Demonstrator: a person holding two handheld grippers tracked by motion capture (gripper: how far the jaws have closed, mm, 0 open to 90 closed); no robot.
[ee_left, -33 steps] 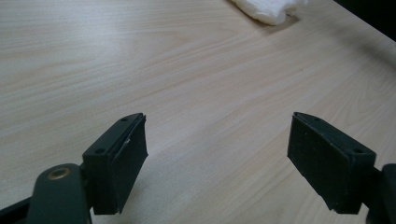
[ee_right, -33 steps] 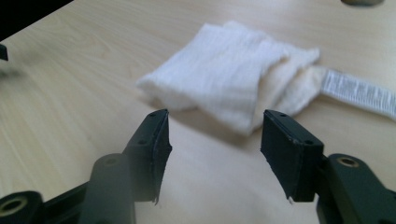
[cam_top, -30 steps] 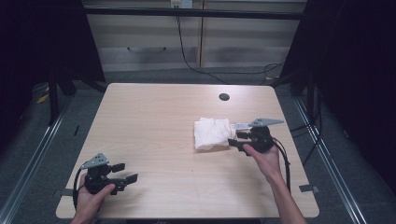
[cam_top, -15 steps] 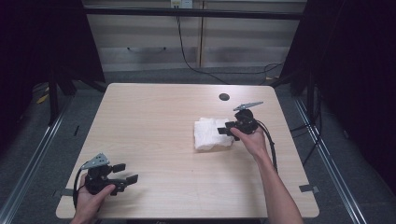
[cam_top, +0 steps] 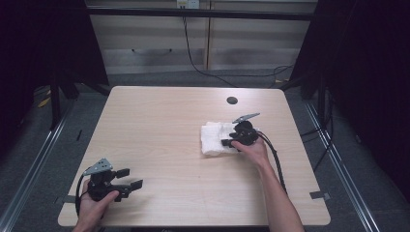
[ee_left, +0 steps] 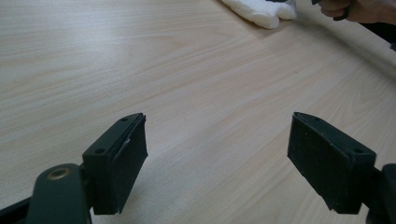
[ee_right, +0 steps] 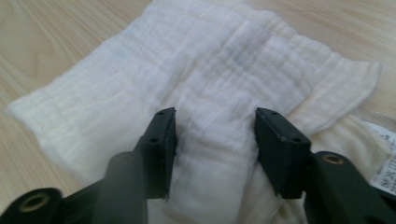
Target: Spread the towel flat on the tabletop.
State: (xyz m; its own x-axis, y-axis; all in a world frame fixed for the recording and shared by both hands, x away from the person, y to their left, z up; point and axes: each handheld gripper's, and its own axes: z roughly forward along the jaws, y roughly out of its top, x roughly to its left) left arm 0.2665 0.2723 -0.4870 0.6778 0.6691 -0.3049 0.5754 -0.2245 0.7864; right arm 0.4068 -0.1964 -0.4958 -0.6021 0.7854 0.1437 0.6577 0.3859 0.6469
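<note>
Right gripper (ee_right: 212, 154) now down on folded white cloth (ee_right: 196, 84) near tabletop's right edge; jaws just narrowing, fold bunched between, not yet pinched. Left gripper (ee_left: 224, 163) released, idle.

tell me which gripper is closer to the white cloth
Right. The right gripper is down on the white cloth, jaws closing around a fold. The left gripper sits at the table's near left corner, far from it.

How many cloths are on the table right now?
1: the folded white cloth lies right of centre on the table, under the right gripper. Its folds could hide another layer.
</note>
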